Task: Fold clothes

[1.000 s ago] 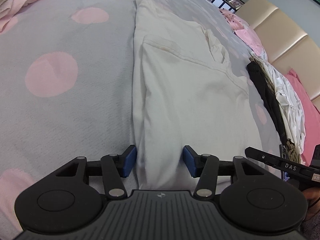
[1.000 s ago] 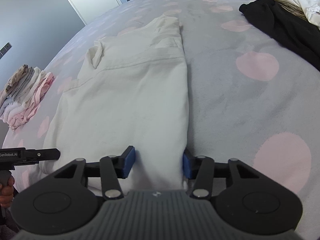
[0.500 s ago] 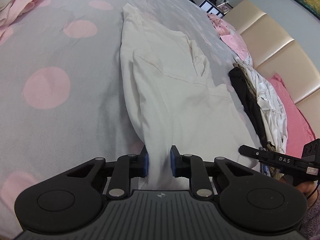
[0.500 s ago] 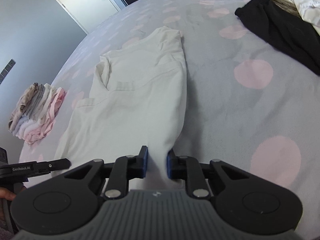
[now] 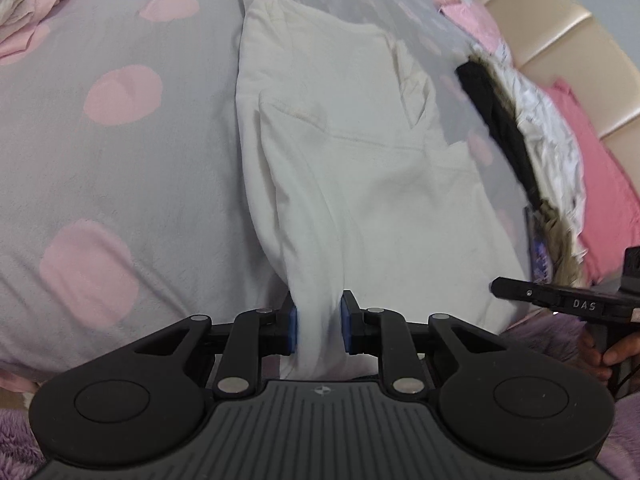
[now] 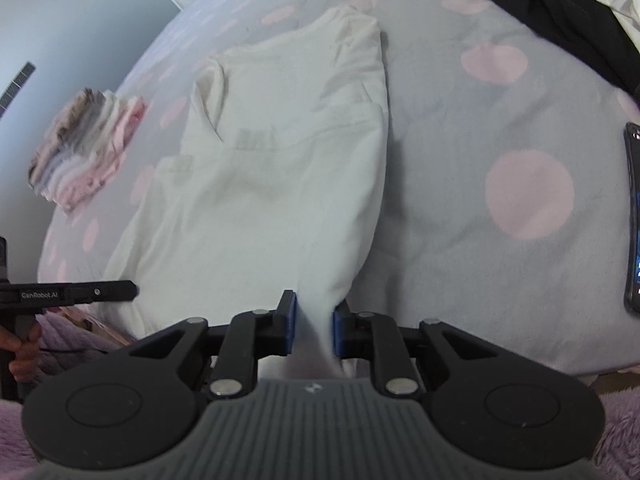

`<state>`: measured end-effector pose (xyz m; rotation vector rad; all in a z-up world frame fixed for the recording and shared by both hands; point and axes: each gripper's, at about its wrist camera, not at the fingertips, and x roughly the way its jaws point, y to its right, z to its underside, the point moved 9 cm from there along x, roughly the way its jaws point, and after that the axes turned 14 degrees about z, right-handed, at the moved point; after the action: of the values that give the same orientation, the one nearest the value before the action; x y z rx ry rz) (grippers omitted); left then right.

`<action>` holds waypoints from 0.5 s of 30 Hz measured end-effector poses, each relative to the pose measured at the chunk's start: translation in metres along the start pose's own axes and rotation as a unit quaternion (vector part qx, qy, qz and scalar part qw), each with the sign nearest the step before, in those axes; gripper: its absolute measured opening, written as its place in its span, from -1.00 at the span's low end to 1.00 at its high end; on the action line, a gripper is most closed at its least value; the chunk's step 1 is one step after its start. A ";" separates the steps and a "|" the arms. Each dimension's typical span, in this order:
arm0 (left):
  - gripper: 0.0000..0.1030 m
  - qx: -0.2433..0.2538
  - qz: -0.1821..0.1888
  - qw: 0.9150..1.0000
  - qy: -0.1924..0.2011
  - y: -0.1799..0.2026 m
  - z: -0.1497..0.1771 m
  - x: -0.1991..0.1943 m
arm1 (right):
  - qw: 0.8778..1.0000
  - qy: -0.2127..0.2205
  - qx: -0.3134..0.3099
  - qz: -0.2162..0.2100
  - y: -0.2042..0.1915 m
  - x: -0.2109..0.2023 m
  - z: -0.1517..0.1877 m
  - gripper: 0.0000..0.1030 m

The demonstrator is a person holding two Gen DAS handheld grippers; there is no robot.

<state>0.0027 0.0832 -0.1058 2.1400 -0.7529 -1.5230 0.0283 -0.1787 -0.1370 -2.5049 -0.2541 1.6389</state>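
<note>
A white shirt [image 5: 360, 160] lies lengthwise on the grey bed cover with pink dots [image 5: 120, 140], sleeves folded in, collar at the far end. My left gripper [image 5: 319, 326] is shut on the shirt's near hem at its left corner, and the cloth rises off the bed into the blue pads. My right gripper [image 6: 313, 326] is shut on the near right corner of the same white shirt [image 6: 280, 168], which is lifted there too. Each view shows the other gripper's black side at its edge.
A stack of folded clothes [image 6: 88, 148] sits at the bed's far left. A heap of unfolded clothes with a black garment [image 5: 500, 120] lies on the right by the beige headboard [image 5: 560, 28]. A phone [image 6: 632, 216] rests on the cover at the right. Purple fluffy cloth [image 6: 72, 340] is below.
Both grippers closed on the shirt's near hem corners, then rose and drew back, lifting the hem off the bed. The shirt's near part now hangs up into the jaws.
</note>
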 end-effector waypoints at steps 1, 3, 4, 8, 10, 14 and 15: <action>-0.65 0.005 -0.008 1.000 -0.005 -0.001 0.001 0.004 | 1.000 -0.001 -0.010 0.007 -0.001 0.005 -0.002 -0.61; -0.65 0.012 -0.019 1.000 -0.013 -0.002 0.004 0.010 | 1.000 -0.007 -0.019 0.015 -0.001 0.014 -0.006 -0.59; -0.63 0.012 -0.024 1.000 -0.016 -0.003 0.006 0.013 | 1.000 -0.010 -0.018 0.017 0.001 0.017 -0.008 -0.57; -0.52 0.004 -0.032 0.999 -0.015 -0.006 0.006 0.010 | 0.999 -0.007 -0.011 0.029 0.008 0.018 -0.021 -0.43; -0.48 0.002 -0.035 0.999 -0.006 -0.007 0.004 0.003 | 0.999 0.009 -0.015 0.045 0.011 0.014 -0.028 -0.36; -0.20 -0.002 -0.031 0.999 0.035 -0.007 -0.008 -0.013 | 0.995 0.049 -0.026 0.078 0.016 0.005 -0.042 -0.30; -0.20 0.001 -0.032 0.999 0.042 -0.006 -0.013 -0.015 | 0.995 0.051 -0.027 0.077 0.016 0.004 -0.046 -0.30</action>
<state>0.0122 0.0979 -0.0949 2.2347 -0.6628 -1.4544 0.0729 -0.1940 -0.1261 -2.7014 -0.0964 1.5693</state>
